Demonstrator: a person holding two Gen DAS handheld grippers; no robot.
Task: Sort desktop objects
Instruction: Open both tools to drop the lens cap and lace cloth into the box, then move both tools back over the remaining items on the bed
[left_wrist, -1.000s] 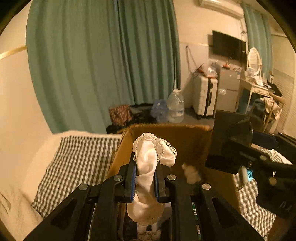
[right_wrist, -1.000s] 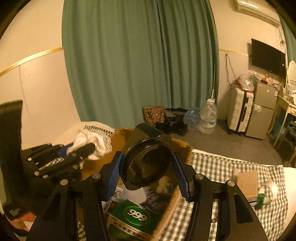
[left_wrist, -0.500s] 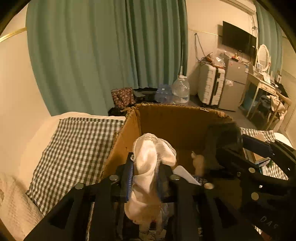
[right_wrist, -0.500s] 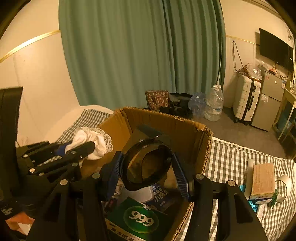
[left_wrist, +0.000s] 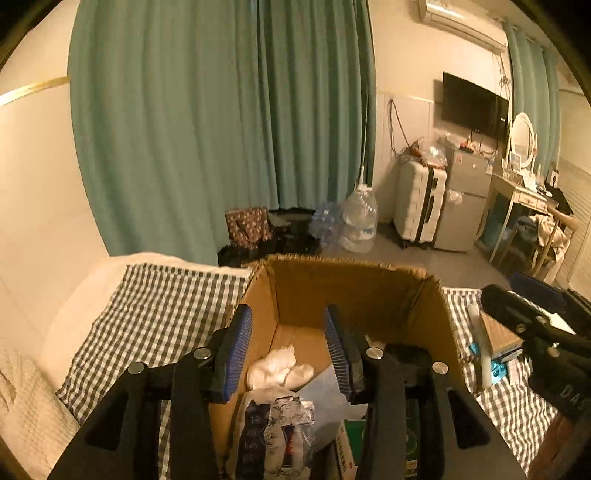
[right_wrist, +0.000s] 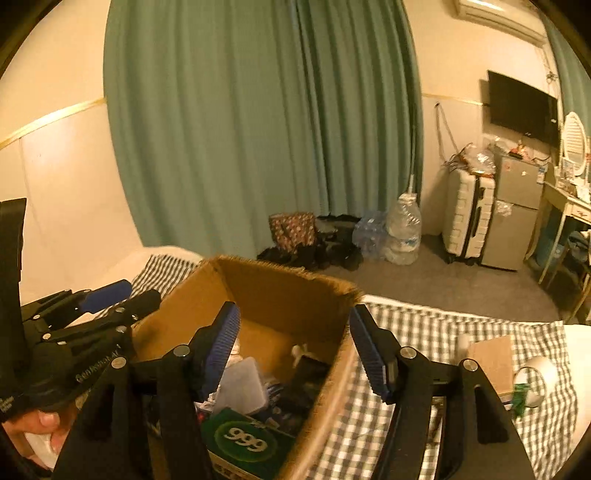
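A: You're facing a bedroom with green curtains (left_wrist: 221, 129); under both tools lies a checked cloth (left_wrist: 155, 314), and on it the open cardboard box (left_wrist: 354, 291).

B: What's in hand?

A: Nothing. Your left gripper (left_wrist: 288, 343) and right gripper (right_wrist: 293, 347) both hover over the box with jaws spread wide. The white lace cloth (left_wrist: 277, 369) lies inside, beside the green "999" packet (right_wrist: 247, 441).

B: So which step is this?

A: Between drops, I'd judge. Next you'd need to swing right toward the small brown box (right_wrist: 491, 354) and white tape roll (right_wrist: 535, 380), waiting on the cloth outside.
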